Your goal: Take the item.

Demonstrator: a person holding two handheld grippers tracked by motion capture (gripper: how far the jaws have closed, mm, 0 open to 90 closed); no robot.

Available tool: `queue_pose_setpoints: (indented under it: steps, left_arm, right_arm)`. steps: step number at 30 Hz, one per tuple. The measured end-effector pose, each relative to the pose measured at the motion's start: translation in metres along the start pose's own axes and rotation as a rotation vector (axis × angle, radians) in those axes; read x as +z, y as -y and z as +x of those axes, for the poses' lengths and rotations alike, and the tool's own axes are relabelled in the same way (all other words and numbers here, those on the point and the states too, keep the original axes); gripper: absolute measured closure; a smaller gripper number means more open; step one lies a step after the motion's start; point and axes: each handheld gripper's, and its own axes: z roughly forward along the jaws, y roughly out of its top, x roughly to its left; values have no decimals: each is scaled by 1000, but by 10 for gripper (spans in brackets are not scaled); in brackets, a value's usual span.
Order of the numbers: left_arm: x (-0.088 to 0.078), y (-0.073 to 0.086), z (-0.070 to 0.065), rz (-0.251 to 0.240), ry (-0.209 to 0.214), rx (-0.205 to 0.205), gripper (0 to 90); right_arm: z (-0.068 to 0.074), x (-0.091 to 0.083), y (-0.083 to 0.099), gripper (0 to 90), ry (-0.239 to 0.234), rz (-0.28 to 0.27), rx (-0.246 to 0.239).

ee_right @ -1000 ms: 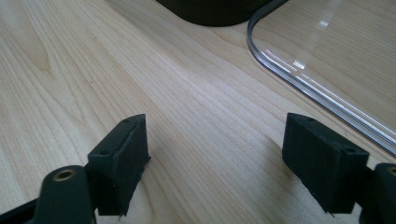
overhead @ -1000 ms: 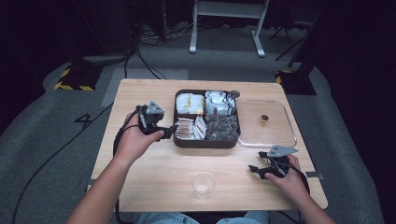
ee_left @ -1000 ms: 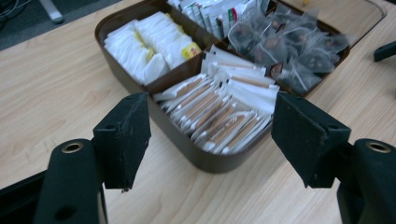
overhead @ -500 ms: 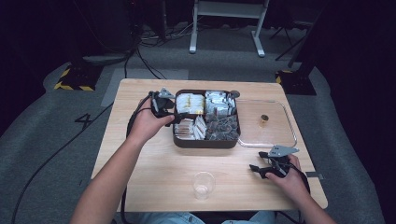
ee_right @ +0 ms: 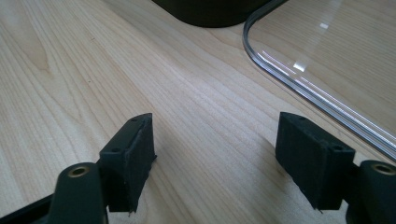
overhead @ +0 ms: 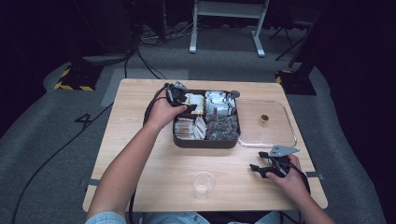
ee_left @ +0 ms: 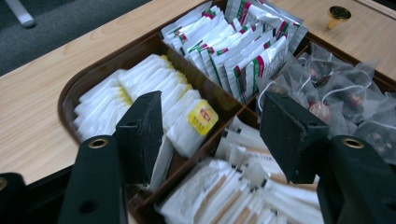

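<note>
Where jaws gape, tray [ee_left: 70, 100] rim below.

The wooden table [overhead: 140, 154] carries a compartment tray [overhead: 205, 142], clear lid [overhead: 280, 135] and cup [overhead: 204, 185].

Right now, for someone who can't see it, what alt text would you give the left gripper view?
Two open black jaws of the left gripper hover over a dark compartment tray, straddling white tea bags with yellow tags. Beyond lie red-and-green striped sachets, clear mesh tea bags and paper sticks in neighbouring compartments.
</note>
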Motion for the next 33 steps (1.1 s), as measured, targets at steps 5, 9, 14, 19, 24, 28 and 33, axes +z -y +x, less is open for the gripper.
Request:
queue_pose_setpoints:
  steps: [5,9,14,19,24,28,33]
  left_arm:
    - [15,-5,-1,28,49,34,460]
    - [31,-7,-1,61,61,32,502]
    - [45,-5,3,83,50,-10,518]
    - [58,-3,13,123,36,-47,536]
    - [66,-4,16,143,45,-61,556]
    - [69,-6,16,170,46,-67,645]
    - [76,-7,17,186,33,-53,642]
  right_arm:
    - [0,0,0,290,0,-1,0]
    - [0,0,0,290,0,-1,0]
    - [0,0,0,292,0,-1,0]
    - [0,0,0,303,-3,-2,-3]
    - [0,0,0,310,-5,-3,-5]
    - [0,0,0,312,-6,-4,-5]
    - [1,-1,0,331,-11,-5,-10]
